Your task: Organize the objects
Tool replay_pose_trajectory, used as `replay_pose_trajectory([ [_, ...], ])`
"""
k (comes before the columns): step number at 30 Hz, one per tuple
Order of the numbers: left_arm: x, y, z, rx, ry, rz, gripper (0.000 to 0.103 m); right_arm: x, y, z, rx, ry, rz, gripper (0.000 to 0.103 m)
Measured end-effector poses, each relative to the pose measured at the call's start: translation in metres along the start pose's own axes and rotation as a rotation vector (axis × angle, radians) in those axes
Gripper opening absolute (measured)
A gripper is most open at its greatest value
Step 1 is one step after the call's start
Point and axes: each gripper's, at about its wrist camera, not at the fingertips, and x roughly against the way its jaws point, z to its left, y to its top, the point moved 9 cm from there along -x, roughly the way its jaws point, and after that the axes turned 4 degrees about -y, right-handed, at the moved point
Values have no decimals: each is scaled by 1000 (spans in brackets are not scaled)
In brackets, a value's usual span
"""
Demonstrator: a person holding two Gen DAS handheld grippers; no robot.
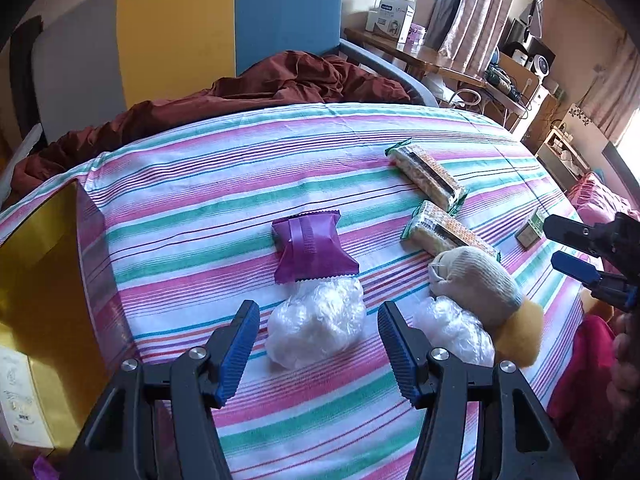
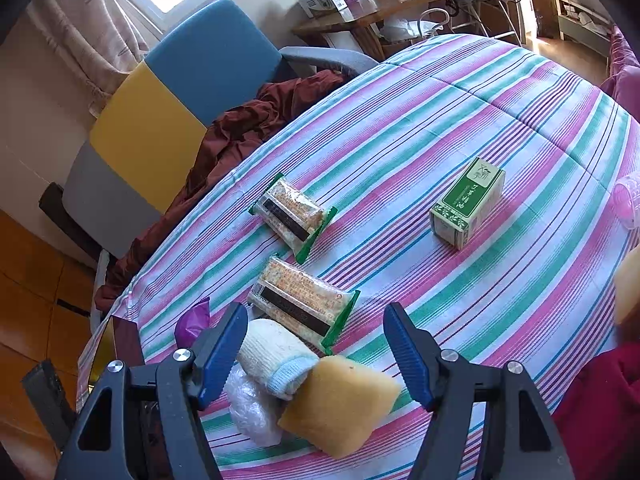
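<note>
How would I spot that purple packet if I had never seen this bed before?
Start from the striped sheet in pink, green and white that covers the bed. Near its middle, just beyond a crumpled clear plastic ball, lies the purple packet. It is the only purple wrapper there, puffy with zigzag-cut ends, while the two snack bars to its right are long, transparent and green-edged.

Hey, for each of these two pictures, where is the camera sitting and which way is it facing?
Left wrist view: on the left gripper, angled down at the striped bedspread, over a clear plastic bag and purple packet; the right gripper shows at the right edge.
Right wrist view: on the right gripper, angled down over a rolled sock and yellow sponge, green box beyond.
Shared: two cracker packs, sock, sponge, armchair.
</note>
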Motion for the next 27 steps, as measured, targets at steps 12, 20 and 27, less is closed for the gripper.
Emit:
replay_pose_trajectory([
  [12, -21, -12, -4, -43, 18, 11, 27, -7, 0, -8, -29, -9, 26, 72],
  [20, 3, -54, -25, -101, -35, -5, 27, -10, 0, -13, -52, -19, 38, 72],
  [27, 5, -65, -24, -76, -63, -9, 28, -10, 0, -22, -87, -27, 40, 72],
])
